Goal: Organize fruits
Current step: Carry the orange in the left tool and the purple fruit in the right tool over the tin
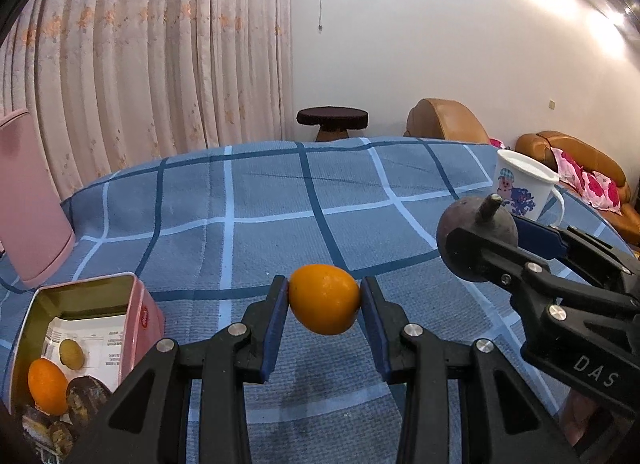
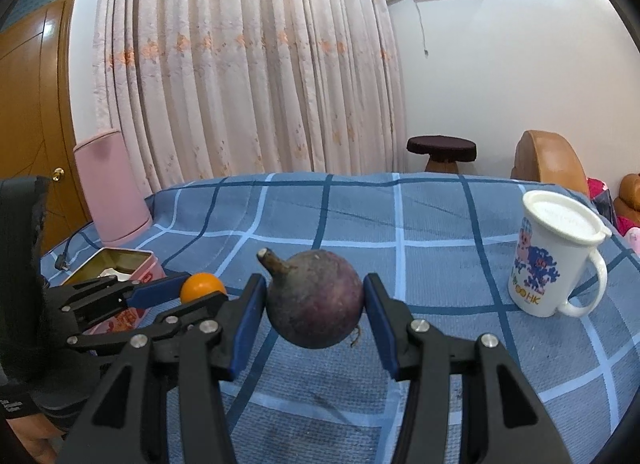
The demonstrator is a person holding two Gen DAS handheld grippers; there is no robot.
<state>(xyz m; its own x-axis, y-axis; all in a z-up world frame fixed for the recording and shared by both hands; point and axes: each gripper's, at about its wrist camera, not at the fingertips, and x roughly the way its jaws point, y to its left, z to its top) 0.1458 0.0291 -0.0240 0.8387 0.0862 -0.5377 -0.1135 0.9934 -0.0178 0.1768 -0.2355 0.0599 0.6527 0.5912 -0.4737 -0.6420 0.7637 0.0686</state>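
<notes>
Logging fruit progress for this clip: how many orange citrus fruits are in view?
2. One orange citrus fruit is clamped in the left gripper above the blue checked cloth; another orange fruit lies inside the open pink tin box. More may be hidden there.

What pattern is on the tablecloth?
Blue tablecloth with dark-blue and white check lines, clearest in the right wrist view.

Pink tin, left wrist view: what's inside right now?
Inside the pink tin: a printed paper sheet, an orange fruit, a small yellowish-green fruit and dark brown round items. The left claw's frame hides the near corner.
</notes>
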